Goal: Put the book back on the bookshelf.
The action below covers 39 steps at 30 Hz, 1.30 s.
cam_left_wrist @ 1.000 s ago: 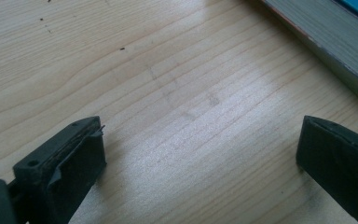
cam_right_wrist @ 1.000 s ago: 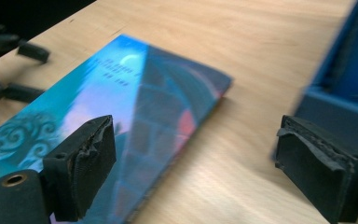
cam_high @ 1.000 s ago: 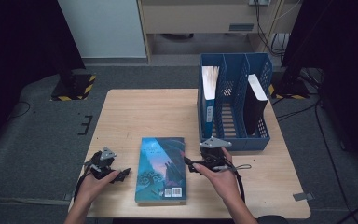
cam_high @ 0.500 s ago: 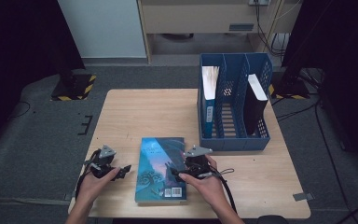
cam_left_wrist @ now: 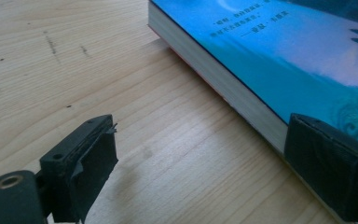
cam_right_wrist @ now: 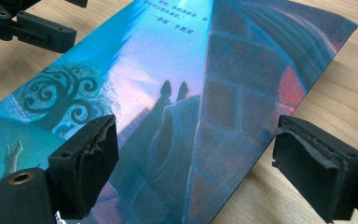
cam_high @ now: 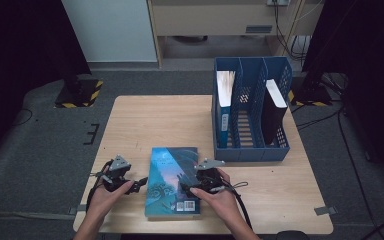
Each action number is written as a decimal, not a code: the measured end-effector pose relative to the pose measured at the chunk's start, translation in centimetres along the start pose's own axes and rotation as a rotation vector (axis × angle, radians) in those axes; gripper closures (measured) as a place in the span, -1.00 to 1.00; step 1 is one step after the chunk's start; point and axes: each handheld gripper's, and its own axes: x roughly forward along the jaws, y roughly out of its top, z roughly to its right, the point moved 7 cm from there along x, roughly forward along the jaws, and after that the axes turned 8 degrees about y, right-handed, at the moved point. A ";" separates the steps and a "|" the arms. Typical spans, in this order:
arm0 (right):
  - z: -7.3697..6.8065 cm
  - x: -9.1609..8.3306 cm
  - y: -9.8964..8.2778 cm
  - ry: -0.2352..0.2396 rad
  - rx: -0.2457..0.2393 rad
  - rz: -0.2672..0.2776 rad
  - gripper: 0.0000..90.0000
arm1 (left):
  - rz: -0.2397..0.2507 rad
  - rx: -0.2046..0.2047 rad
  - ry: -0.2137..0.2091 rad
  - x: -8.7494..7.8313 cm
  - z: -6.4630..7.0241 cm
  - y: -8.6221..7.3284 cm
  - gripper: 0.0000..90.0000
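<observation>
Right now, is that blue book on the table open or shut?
Shut. The blue book lies flat on the table, cover up, pages closed.

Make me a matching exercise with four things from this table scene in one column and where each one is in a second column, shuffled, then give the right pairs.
Things:
1. blue book
2. black book
3. left gripper
4. blue file rack

Places:
A. upright in the rack's right-hand slot
B. flat on the table's near side
C. at the table's right far side
D. jaws open by the flat book's left edge

Pairs: 1-B, 2-A, 3-D, 4-C
</observation>
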 end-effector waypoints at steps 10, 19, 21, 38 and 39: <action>0.0 0.3 -0.4 0.009 0.018 -0.018 -0.72 | 0.037 -0.020 -0.028 -0.3 0.5 0.5 -0.78; 0.3 0.7 -1.1 0.021 0.038 -0.047 -0.79 | 0.031 0.005 -0.129 -0.1 3.2 0.8 -0.69; 0.3 0.8 -1.2 0.035 0.053 -0.042 -0.79 | 0.021 0.011 -0.139 0.0 3.5 0.7 -0.65; 0.9 1.2 -1.8 0.129 0.145 -0.025 -0.81 | 0.011 0.011 -0.217 0.5 4.3 0.6 -0.49; 0.9 1.2 -1.8 0.130 0.142 -0.024 -0.81 | 0.010 0.009 -0.222 0.5 4.3 0.6 -0.49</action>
